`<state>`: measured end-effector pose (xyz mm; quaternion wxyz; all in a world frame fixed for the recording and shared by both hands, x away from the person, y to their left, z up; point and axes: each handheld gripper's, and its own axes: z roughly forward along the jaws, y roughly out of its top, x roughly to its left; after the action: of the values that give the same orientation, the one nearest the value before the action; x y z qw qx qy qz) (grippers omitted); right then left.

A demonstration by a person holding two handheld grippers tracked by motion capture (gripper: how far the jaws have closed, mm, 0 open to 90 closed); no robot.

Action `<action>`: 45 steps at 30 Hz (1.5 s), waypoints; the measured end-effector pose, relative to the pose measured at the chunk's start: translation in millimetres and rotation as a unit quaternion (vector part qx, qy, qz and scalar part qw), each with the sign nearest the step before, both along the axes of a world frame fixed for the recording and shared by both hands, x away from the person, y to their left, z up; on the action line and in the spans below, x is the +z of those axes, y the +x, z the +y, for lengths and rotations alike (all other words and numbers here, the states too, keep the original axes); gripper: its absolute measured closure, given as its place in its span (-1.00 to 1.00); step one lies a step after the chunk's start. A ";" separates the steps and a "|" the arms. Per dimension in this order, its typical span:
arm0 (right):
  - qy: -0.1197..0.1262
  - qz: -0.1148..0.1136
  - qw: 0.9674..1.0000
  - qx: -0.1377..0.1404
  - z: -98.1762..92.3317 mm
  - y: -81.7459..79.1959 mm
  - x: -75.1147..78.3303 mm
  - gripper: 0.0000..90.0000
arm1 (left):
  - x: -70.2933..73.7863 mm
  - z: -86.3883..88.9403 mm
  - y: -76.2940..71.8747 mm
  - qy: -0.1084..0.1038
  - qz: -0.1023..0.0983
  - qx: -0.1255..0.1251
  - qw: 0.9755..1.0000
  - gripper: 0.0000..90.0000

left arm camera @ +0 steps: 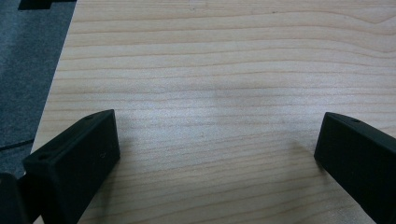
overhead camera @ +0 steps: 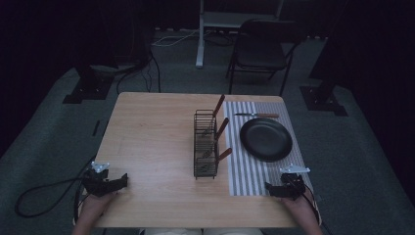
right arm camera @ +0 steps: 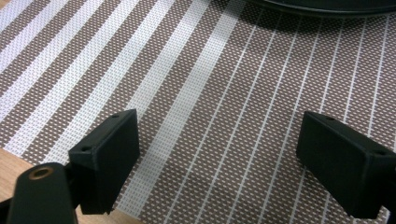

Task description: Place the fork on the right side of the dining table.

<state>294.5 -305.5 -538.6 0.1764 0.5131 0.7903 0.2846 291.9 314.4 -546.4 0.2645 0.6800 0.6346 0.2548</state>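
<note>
A black wire caddy [overhead camera: 205,144] stands mid-table with three wooden-handled utensils [overhead camera: 219,131] leaning in it. To its right a black plate [overhead camera: 265,139] rests on a striped placemat [overhead camera: 249,171], with a wooden-handled knife [overhead camera: 256,115] lying behind the plate. My left gripper [overhead camera: 122,180] rests open near the front left corner, bare wood between its jaws [left arm camera: 215,140]. My right gripper [overhead camera: 270,188] rests open on the placemat's [right arm camera: 224,93] front right part, nothing between its fingers [right arm camera: 109,154]. The plate's rim [right arm camera: 327,5] shows at the top of the right gripper view.
The wooden table [overhead camera: 151,142] has open room on its left half. A folding chair [overhead camera: 259,49] and a white stand [overhead camera: 200,34] sit beyond the far edge. Black cables [overhead camera: 44,193] trail on the grey carpet at left.
</note>
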 end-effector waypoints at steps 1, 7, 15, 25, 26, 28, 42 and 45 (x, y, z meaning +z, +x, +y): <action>0.000 0.003 1.000 0.002 0.2 0.2 0.4 -0.71 | 0.0 0.0 0.0 0.000 0.000 0.000 1.000 -1.00; 0.011 0.007 1.000 0.007 -0.7 -0.3 4.5 -0.68 | 0.0 0.0 0.0 0.000 0.000 0.000 1.000 -1.00; 0.018 -0.007 1.000 0.014 1.0 1.3 16.5 -0.68 | 0.0 0.0 0.0 0.000 0.000 0.000 1.000 -1.00; 0.028 -0.028 0.999 0.018 7.6 8.3 31.8 -0.68 | -0.1 -0.1 0.0 -0.001 -0.001 0.001 1.000 -1.00; 0.028 -0.031 0.999 0.018 8.1 9.4 33.8 -0.68 | 0.0 0.0 0.0 0.000 0.000 0.000 1.000 -1.00; 0.030 -0.035 0.999 0.020 9.4 11.8 38.0 -0.68 | 0.0 0.0 0.0 0.000 0.000 0.000 1.000 -1.00; 0.043 -0.051 0.997 0.039 18.5 27.0 59.3 -0.65 | -0.1 0.1 0.2 0.000 -0.001 -0.001 1.000 -1.00; 0.045 -0.052 0.997 0.040 19.8 30.1 62.2 -0.65 | -0.1 0.1 0.2 0.000 -0.001 -0.001 1.000 -1.00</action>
<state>324.6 -285.8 -476.5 0.1825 0.4726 0.7866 0.3528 292.0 314.4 -546.5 0.2653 0.6802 0.6341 0.2549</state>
